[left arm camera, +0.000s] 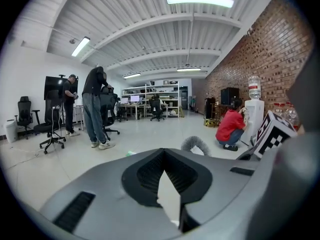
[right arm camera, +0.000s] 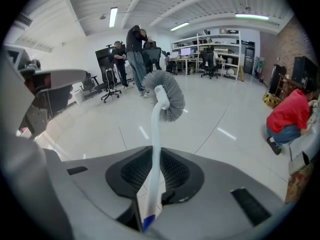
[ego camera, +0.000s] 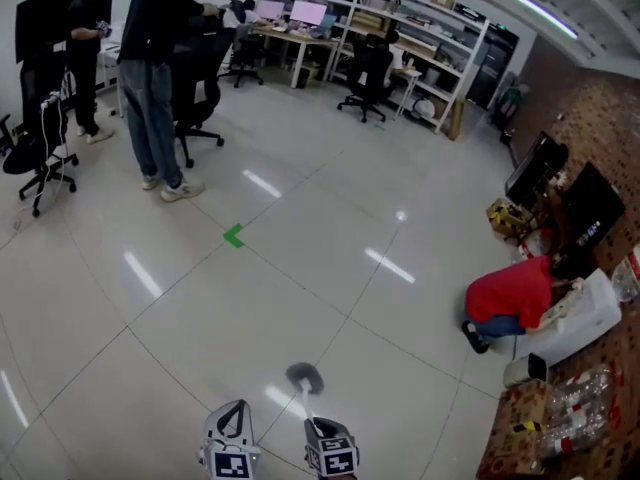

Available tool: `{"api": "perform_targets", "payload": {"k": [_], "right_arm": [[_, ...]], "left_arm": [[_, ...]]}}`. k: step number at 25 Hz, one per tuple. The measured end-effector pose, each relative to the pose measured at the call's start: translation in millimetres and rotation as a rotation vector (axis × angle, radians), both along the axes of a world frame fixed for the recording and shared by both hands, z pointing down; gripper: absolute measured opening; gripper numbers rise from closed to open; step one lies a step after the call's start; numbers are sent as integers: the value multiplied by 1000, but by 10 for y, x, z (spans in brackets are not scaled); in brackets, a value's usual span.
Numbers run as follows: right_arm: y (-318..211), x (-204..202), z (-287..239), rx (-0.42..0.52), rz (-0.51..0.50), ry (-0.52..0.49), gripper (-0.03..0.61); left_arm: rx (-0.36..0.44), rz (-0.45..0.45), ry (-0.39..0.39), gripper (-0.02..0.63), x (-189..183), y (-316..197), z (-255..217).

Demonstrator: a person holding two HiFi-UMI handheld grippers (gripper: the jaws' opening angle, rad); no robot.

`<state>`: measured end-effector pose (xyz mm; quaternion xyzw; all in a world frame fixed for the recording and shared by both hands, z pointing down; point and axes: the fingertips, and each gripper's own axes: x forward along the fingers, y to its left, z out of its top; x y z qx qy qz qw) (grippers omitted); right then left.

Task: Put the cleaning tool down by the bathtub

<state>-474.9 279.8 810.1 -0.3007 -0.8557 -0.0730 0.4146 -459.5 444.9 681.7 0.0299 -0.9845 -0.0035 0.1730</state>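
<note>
1. Right gripper [right arm camera: 152, 176]: jaws clamped on the white handle of the toilet brush [right arm camera: 156, 134], low on the shaft just above its blue end [right arm camera: 146, 223]. The grey bristle head [right arm camera: 165, 96] sticks out ahead of the gripper.
2. Left gripper [left arm camera: 167, 184]: the tips look closed together with nothing between them, only a wedge of floor showing behind the pads.
3. Handling, as a guess: the brush is light, with a stiff, thin plastic shaft. The shaft is smooth, so it may twist or slide in the pads, and the bristles are soft and springy. It is not fragile. The low hold leaves a long lever, so the head can swing. A hold nearer mid-shaft would steady it for setting down.
4. Landmark is the person in red [ego camera: 510, 298], crouched by the brick wall [ego camera: 590, 108]. In the head view the brush [ego camera: 303, 378] is well left of that person and nearer the camera, held above open tiled floor [ego camera: 330, 268]. Both grippers, left [ego camera: 228, 448] and right [ego camera: 330, 453], sit side by side at the frame's bottom edge.
5. Only the right gripper view shows the pads on the shaft.
6. Only the left gripper view shows the water dispenser [left arm camera: 254, 111] just beyond the person in red, and of the brush it shows just the bristle arc [left arm camera: 195, 145].
7. Only the head view gives the whole layout, with the standing people [ego camera: 155, 78] far across the room from the person in red.
8. No view shows a bathtub, so the drop spot is unknown.
</note>
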Motion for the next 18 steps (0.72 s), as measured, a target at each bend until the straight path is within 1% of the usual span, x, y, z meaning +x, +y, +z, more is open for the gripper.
{"api": "perform_targets", "payload": {"k": [5,10,12,15,18], "right_arm": [[-60,-59,-1239,-57,57,-92,75],[-178,166,-2323,-113,119,-145,75],[-346,306,-2681,-133,145,-169,75],[-596,390,-3171,-146,178,-229,75],[-696,460,-3530,-140,225,-271,75]], "left_arm": [[-18,43,-69,3,-86,-145,-900],[-37,120,-109,3,-8,-362,-1771],[-49,158,-128,3,78,-584,-2036],[-68,217,-171,3,130,-914,-2462],[-58,269,-177,3,199,-1062,-2729]]}}
